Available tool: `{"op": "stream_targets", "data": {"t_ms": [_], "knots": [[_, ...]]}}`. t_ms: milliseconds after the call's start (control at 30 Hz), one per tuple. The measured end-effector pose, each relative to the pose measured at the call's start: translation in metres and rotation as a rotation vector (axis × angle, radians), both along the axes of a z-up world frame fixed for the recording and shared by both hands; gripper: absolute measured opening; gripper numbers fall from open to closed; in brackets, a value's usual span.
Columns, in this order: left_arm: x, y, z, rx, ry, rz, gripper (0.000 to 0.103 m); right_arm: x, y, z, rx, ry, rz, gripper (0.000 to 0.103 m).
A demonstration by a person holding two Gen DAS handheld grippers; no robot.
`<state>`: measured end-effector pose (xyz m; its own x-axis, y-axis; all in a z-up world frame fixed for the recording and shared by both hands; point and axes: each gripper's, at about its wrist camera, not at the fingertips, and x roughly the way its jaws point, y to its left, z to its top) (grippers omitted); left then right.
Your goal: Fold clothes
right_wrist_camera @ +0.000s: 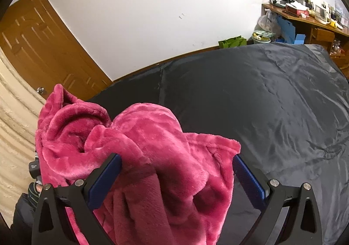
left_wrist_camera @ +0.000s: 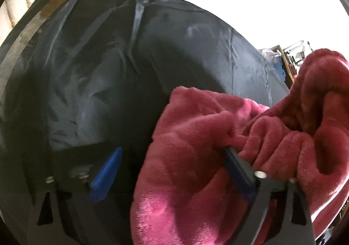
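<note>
A fluffy pink fleece garment [left_wrist_camera: 196, 140] hangs bunched in the air above a bed covered with a dark sheet [left_wrist_camera: 109, 59]. In the left wrist view, my left gripper [left_wrist_camera: 172, 157] stands wide open; the fleece drapes between its blue-padded fingers [left_wrist_camera: 106, 170] and over the right one. In the right wrist view, my right gripper [right_wrist_camera: 176, 162] is also wide open, with the pink garment [right_wrist_camera: 152, 146] heaped between its blue pads [right_wrist_camera: 104, 179] and spilling to the left. The dark sheet [right_wrist_camera: 261, 103] spreads out beyond.
A wooden door [right_wrist_camera: 43, 48] stands at the left against a white wall. A cluttered wooden desk [right_wrist_camera: 305, 20], bags and a green bag [right_wrist_camera: 232, 41] sit past the bed's far right corner. A cream textured blanket [right_wrist_camera: 13, 125] lies at the left edge.
</note>
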<state>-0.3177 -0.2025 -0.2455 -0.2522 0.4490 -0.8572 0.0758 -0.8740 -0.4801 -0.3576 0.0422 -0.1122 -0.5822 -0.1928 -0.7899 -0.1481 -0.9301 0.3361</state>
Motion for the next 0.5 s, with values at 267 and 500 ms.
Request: {"op": "stream_targets", "data": {"t_ms": [267,500], "knots": [[0.006,0.015,0.023,-0.014,0.022,-0.012,0.02,-0.012,0.002,-0.012,-0.087,-0.009,0.039,0.103],[0.027,0.01,0.065,0.014,0.109,-0.021,0.017,-0.037,-0.002,-0.04,-0.269,-0.097,0.098,0.1]]}}
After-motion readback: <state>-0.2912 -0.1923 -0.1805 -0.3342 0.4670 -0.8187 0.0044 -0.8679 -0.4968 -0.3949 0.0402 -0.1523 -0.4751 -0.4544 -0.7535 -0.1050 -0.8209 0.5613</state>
